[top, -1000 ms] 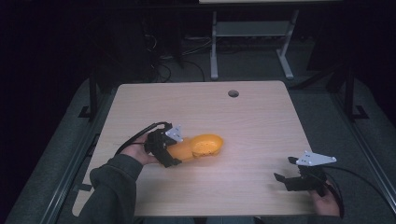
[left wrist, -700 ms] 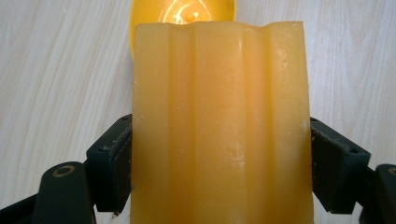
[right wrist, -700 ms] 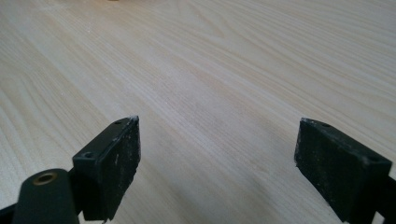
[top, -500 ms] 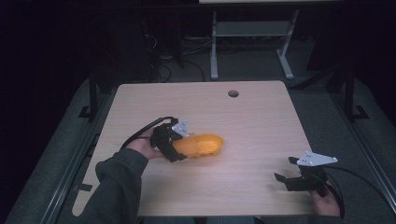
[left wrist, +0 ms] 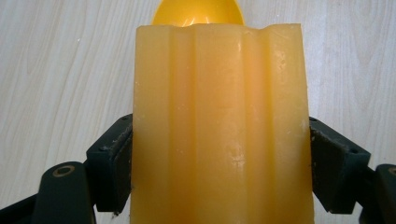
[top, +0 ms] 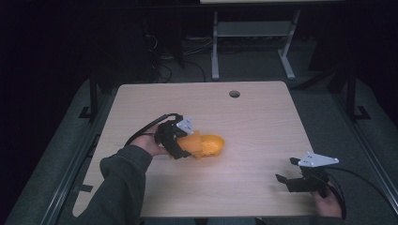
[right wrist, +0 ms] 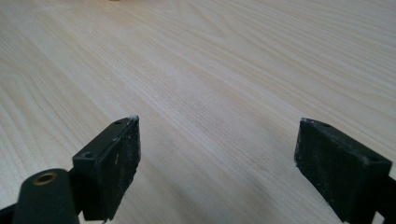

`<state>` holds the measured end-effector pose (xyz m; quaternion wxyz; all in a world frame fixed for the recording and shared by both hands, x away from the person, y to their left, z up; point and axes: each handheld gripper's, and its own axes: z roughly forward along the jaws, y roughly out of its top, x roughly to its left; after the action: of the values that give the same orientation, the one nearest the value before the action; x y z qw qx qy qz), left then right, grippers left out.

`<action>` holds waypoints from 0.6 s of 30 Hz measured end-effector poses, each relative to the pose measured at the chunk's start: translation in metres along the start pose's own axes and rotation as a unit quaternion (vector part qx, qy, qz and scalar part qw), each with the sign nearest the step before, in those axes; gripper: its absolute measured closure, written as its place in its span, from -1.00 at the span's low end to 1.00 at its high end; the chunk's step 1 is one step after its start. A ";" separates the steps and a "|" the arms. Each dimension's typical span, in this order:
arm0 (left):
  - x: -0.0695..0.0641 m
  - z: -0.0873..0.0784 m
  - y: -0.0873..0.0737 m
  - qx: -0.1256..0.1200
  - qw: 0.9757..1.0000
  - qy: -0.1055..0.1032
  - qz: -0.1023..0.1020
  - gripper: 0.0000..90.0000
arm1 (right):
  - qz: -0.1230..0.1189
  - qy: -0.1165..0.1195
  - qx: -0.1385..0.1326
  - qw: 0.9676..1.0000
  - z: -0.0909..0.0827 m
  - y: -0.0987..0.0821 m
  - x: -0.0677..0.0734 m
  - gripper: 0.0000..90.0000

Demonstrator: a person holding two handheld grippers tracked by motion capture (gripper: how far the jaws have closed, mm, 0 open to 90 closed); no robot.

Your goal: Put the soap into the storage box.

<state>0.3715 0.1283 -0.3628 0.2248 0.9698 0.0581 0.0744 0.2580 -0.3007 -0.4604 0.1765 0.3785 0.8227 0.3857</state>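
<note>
An orange clog (top: 209,145) lies on the pale wooden table (top: 253,122), left of the middle, with its toe pointing right. My left gripper (top: 184,143) is shut on its left end. In the left gripper view the clog's ribbed orange end (left wrist: 219,121) fills the space between the jaws, and both pads press its sides; the left gripper (left wrist: 219,172) holds it just above the wood. My right gripper (top: 286,169) rests near the table's front right corner, open and with nothing in it. Between the pads of the right gripper (right wrist: 217,163) there is bare wood.
A round cable hole (top: 234,93) sits near the table's far edge. Black cables trail from both grippers. Beyond the table stands a grey metal frame (top: 215,47) on a dark floor, with cables lying on the floor.
My left gripper has moved a little right and away from the person, closing in over the clog's left end. The right gripper has stayed still.
</note>
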 end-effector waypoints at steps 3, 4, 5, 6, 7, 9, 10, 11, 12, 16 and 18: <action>0.002 0.000 0.003 -0.004 1.000 0.000 0.003 -0.54 | 0.001 0.000 0.000 1.000 0.000 0.000 0.001 -0.69; 0.002 0.000 0.004 -0.007 1.000 -0.001 0.001 -0.54 | 0.001 0.000 0.000 1.000 0.000 0.000 0.001 -0.69; 0.003 0.000 0.004 -0.008 1.000 -0.003 0.002 -0.54 | 0.001 0.000 0.000 1.000 0.000 0.000 0.001 -0.69; 0.003 0.001 0.005 -0.011 1.000 -0.003 0.001 -0.54 | -0.001 0.000 0.000 1.000 0.000 0.000 0.001 -0.69; 0.004 0.001 0.005 -0.011 1.000 -0.004 0.001 -0.54 | -0.001 0.001 -0.001 1.000 0.000 0.000 0.001 -0.69; 0.004 0.003 0.007 -0.008 1.000 -0.005 0.002 -0.54 | -0.002 0.001 -0.001 1.000 0.000 0.000 0.000 -0.69; 0.004 0.003 0.008 -0.007 1.000 -0.004 0.002 -0.54 | -0.001 0.001 -0.002 1.000 0.000 0.000 0.001 -0.69; 0.004 0.004 0.009 -0.006 1.000 -0.004 0.006 -0.54 | -0.001 0.001 -0.002 1.000 0.000 0.000 0.000 -0.69; 0.005 0.004 0.010 -0.004 1.000 -0.004 0.009 -0.54 | 0.003 0.001 -0.002 1.000 -0.001 0.000 0.001 -0.69; 0.006 0.005 0.015 -0.007 1.000 -0.005 0.011 -0.54 | 0.001 0.001 -0.003 1.000 -0.001 0.000 0.001 -0.69; 0.007 0.006 0.017 -0.007 1.000 -0.006 0.013 -0.54 | -0.001 0.001 -0.003 1.000 -0.001 0.000 0.001 -0.69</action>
<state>0.3806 0.1121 -0.3595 0.2310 0.9693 0.0432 0.0717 0.2573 -0.3005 -0.4599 0.1774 0.3765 0.8221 0.3884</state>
